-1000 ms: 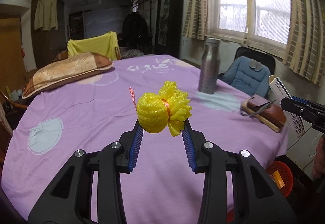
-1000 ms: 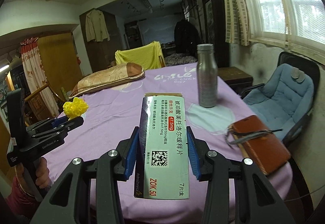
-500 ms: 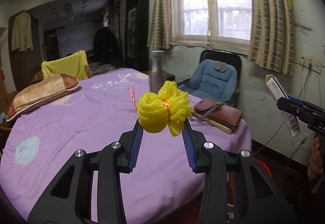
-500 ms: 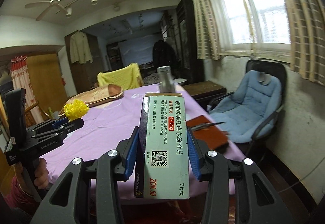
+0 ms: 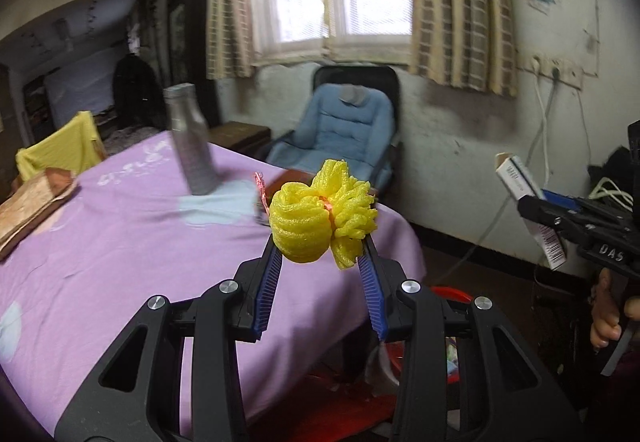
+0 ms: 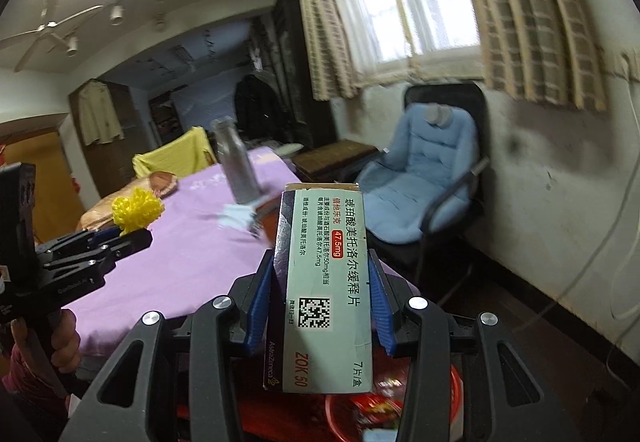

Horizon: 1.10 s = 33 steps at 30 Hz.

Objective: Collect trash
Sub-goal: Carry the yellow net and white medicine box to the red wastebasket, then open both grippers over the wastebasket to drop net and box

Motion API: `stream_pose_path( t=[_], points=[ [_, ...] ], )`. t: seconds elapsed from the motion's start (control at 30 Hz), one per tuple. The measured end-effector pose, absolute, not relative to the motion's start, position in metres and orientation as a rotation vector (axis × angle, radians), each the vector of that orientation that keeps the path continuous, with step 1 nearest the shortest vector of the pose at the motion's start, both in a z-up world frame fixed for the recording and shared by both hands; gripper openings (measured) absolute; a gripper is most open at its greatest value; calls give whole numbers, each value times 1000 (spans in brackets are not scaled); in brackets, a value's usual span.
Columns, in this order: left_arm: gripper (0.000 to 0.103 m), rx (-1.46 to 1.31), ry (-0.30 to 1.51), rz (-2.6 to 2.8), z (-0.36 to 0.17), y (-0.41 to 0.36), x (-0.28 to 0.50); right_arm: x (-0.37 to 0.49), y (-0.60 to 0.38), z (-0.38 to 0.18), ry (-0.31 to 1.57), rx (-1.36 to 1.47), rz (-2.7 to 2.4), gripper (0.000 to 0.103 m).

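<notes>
The foam net (image 5: 322, 226) is yellow, spongy and ribbed. The medicine box (image 6: 326, 282) is smooth printed cardboard with a slight sheen. The bottle (image 5: 190, 145) is brushed metal, dull grey. The tablecloth (image 5: 120, 242) is matt purple cloth. The chair cushion (image 6: 416, 181) is soft quilted blue fabric.

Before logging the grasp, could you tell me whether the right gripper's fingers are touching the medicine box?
Touching. The right wrist view shows the medicine box clamped between both blue fingers of the right gripper.
</notes>
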<state>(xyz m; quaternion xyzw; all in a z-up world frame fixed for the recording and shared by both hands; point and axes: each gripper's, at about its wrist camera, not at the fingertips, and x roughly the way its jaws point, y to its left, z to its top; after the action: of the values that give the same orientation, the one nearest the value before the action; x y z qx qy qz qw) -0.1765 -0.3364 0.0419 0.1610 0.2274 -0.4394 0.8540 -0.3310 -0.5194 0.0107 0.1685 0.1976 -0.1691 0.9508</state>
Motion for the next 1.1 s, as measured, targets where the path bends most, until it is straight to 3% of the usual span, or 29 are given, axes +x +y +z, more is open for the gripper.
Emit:
stream_pose_path(
  t=[0.47, 0.53, 0.63, 0.9, 1.1],
  points=[
    [39, 434, 637, -1048, -21, -414, -184, -331, -573, -93, 583, 510, -415, 44],
    [39, 438, 661, -1059, -29, -420, -182, -324, -577, -111, 640, 525, -407, 46],
    [39, 452, 706, -1080, -42, -427, -181, -320, -580, -134, 695, 550, -440, 57],
    [39, 526, 762, -1152, -69, -452, -202, -355, -589, -113, 539, 555, -512, 65],
    [39, 563, 765, -1208, -81, -470, -217, -368, -600, -107, 491, 583, -524, 66]
  ],
)
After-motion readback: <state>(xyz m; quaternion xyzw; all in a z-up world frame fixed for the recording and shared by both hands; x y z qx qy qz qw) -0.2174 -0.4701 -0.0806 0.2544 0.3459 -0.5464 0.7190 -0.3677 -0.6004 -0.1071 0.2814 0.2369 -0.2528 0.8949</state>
